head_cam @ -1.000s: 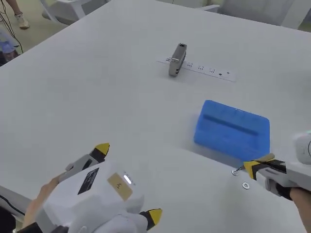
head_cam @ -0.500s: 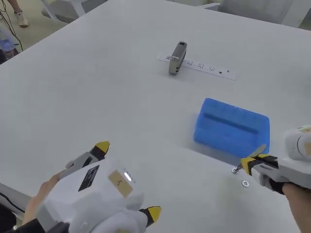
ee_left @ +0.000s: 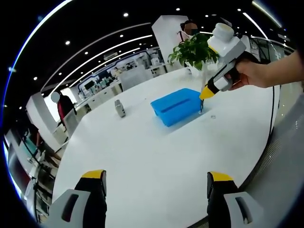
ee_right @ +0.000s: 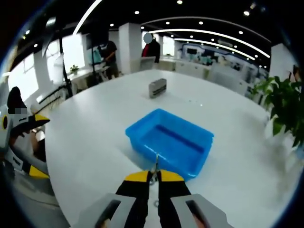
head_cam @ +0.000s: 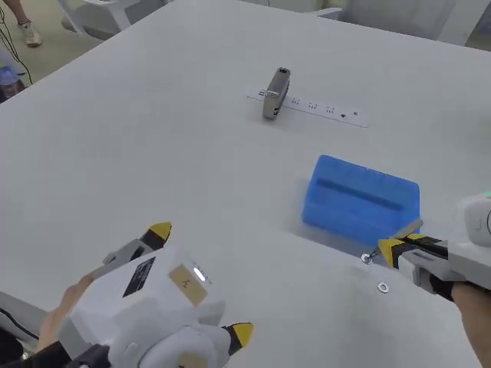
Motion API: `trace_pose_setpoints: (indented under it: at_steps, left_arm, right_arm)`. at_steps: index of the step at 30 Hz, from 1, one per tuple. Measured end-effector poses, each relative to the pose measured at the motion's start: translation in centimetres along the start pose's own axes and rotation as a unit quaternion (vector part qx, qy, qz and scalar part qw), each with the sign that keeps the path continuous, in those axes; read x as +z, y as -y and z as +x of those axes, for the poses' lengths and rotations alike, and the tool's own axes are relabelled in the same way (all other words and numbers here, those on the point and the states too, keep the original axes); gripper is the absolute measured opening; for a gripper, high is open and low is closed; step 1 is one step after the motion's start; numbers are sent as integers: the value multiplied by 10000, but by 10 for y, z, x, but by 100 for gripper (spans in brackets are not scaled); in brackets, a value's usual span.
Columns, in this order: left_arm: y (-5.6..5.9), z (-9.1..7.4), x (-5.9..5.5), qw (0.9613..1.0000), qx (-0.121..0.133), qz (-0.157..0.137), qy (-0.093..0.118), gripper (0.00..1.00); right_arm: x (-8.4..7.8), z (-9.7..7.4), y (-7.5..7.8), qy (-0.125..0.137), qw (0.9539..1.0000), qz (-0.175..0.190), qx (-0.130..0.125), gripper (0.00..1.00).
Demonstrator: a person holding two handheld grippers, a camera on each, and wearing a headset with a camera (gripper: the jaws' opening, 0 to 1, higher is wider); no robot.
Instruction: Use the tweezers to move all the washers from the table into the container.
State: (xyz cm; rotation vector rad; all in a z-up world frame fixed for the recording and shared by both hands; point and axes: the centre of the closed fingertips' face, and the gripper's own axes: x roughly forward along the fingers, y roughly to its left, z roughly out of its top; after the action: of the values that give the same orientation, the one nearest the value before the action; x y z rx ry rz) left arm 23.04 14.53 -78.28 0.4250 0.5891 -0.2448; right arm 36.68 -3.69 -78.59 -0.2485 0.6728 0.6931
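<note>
The blue container point(head_cam: 360, 201) stands at the right of the white table. Just in front of its near wall is my right gripper point(head_cam: 397, 250), shut on thin metal tweezers point(head_cam: 377, 253). A small washer point(head_cam: 367, 258) sits at the tweezers' tip. A second washer point(head_cam: 383, 287) lies on the table nearer me. In the right gripper view the tweezers point(ee_right: 155, 167) point at the front wall of the container point(ee_right: 171, 140). At the near left my left gripper point(head_cam: 201, 282) is open with nothing in it. The left gripper view has the container point(ee_left: 175, 105) and the right gripper point(ee_left: 205, 94) far ahead.
A white power strip point(head_cam: 318, 108) with a grey metal block point(head_cam: 275, 93) standing on it lies at the back of the table point(head_cam: 153, 138). People stand far off in the room behind.
My right gripper has risen a little and moved towards the container's near wall, taking the tweezers' tip and the washer at it along. The left gripper has stayed put.
</note>
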Motion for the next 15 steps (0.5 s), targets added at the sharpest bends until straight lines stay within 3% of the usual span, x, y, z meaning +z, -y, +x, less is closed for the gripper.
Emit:
trace_pose_setpoints:
  at_steps: [7, 15]
  left_arm:
    - [1, 0, 1, 10000, -47, -36, 43, 90]
    - [2, -1, 4, 9999, -78, -71, 106, 91]
  right_arm:
    - [16, -6, -2, 178, 9998, 74, 92, 1]
    - [41, -9, 6, 456, 9989, 85, 43, 1]
